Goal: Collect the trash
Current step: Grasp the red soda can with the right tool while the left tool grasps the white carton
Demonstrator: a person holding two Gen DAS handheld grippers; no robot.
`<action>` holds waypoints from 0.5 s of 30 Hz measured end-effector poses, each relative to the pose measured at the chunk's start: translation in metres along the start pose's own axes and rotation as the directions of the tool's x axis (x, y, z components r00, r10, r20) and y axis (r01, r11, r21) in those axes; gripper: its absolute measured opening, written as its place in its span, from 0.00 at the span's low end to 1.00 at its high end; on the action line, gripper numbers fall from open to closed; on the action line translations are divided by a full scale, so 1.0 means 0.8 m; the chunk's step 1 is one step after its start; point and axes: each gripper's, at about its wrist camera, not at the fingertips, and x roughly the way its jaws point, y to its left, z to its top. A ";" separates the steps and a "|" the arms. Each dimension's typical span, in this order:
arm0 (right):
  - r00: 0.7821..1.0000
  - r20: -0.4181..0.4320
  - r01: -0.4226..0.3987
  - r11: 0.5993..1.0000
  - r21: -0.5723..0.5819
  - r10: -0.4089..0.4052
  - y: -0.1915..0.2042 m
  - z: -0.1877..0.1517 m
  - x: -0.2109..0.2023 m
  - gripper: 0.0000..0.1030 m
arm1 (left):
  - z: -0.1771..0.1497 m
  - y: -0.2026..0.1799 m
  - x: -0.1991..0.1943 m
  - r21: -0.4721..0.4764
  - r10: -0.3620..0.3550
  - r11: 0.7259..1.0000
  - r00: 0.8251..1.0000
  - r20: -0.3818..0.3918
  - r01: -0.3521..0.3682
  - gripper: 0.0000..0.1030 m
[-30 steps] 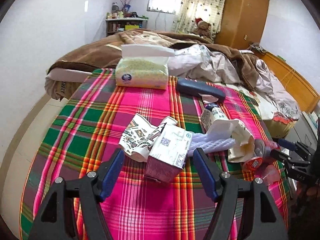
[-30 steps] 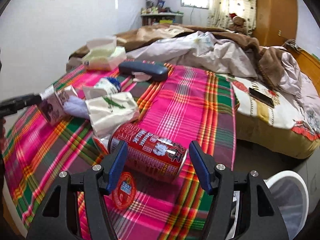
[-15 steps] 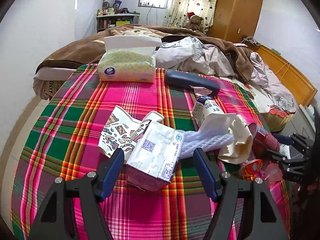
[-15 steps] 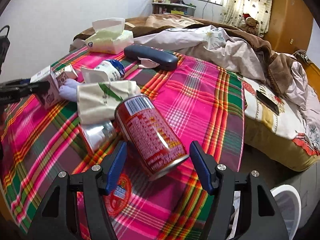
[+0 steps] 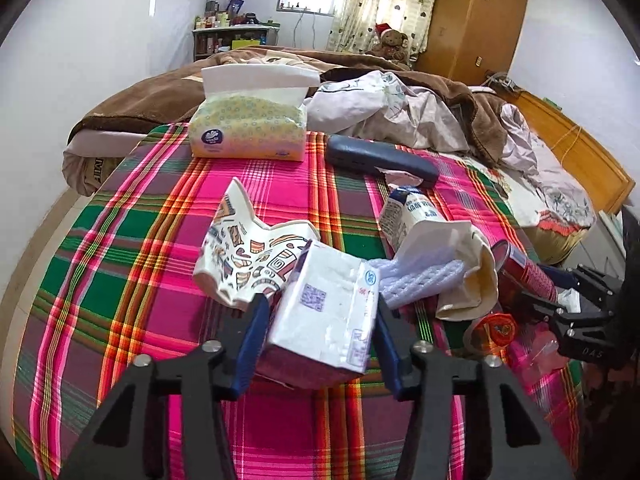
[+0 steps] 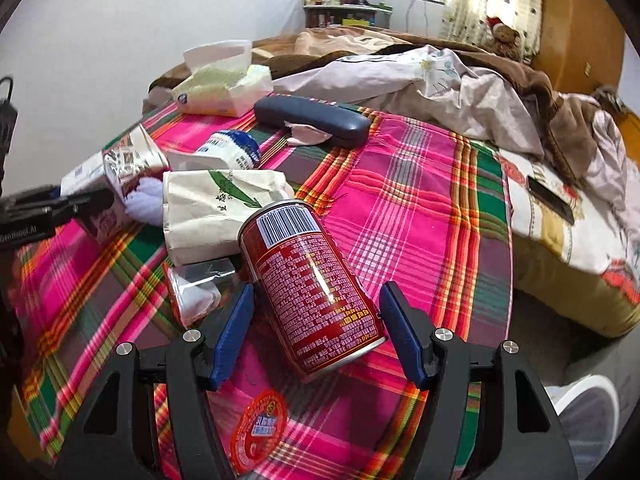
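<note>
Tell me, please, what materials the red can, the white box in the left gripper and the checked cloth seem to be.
Red can: probably metal with a glossy printed surface; a bright highlight runs along its side.
White box: apparently thin coated cardboard; folded edges, a slight sheen, a printed code.
Checked cloth: woven fabric, matte; it lies in soft wrinkles.

Plaid blanket point(image 5: 120, 264) covers bed. Tissue pack point(image 5: 248, 128) at its far edge, dark glasses case point(image 5: 380, 158) just right of it. Rumpled bedding point(image 5: 400, 108) behind, teddy bear point(image 5: 390, 42) and wardrobe point(image 5: 472, 20) beyond.
</note>
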 end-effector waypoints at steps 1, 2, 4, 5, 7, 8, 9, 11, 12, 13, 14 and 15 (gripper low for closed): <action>1.000 0.002 0.001 1.000 0.001 -0.001 0.001 -0.001 0.000 0.64 | -0.001 -0.002 0.001 0.004 0.004 1.000 1.000 -0.001 -0.004 0.46; 1.000 0.003 0.001 1.000 0.002 -0.001 0.002 0.000 0.000 0.64 | -0.001 -0.003 0.000 0.007 0.004 1.000 1.000 -0.002 -0.004 0.46; 1.000 0.008 0.003 1.000 0.003 -0.003 0.004 -0.003 -0.001 0.63 | -0.003 -0.005 -0.001 0.004 0.000 1.000 1.000 0.003 0.000 0.46; 1.000 0.012 0.006 1.000 0.004 -0.006 0.005 -0.004 -0.002 0.63 | -0.004 -0.005 -0.002 0.003 -0.004 1.000 1.000 0.002 0.004 0.46; 1.000 0.016 0.006 1.000 0.007 -0.006 0.005 -0.005 -0.004 0.62 | -0.006 -0.007 -0.003 0.001 -0.005 1.000 1.000 0.001 0.005 0.46; 1.000 0.018 0.003 1.000 0.010 -0.003 0.004 -0.006 -0.005 0.62 | -0.006 -0.007 -0.004 -0.001 -0.008 1.000 1.000 0.002 0.008 0.46; 1.000 0.023 0.000 1.000 0.017 0.000 0.003 -0.008 -0.007 0.61 | -0.007 -0.008 -0.007 -0.004 -0.014 1.000 1.000 0.004 0.014 0.46; 1.000 0.026 -0.002 0.999 0.033 0.001 0.000 -0.011 -0.009 0.60 | -0.009 -0.010 -0.011 -0.008 -0.024 1.000 1.000 0.009 0.024 0.46; 1.000 0.027 -0.002 0.999 0.041 0.001 -0.002 -0.011 -0.010 0.60 | -0.009 -0.011 -0.013 -0.009 -0.027 1.000 1.000 0.010 0.027 0.46; 1.000 0.028 -0.005 0.999 0.053 0.004 -0.003 -0.013 -0.012 0.60 | -0.010 -0.012 -0.016 -0.008 -0.030 1.000 0.999 0.011 0.030 0.46; 1.000 0.026 -0.006 0.998 0.063 0.004 -0.005 -0.015 -0.013 0.59 | -0.011 -0.014 -0.018 -0.008 -0.031 0.999 0.999 0.014 0.031 0.46; 1.000 0.026 -0.006 0.997 0.077 0.004 -0.007 -0.017 -0.014 0.59 | -0.013 -0.015 -0.021 -0.009 -0.035 0.999 0.999 0.017 0.035 0.46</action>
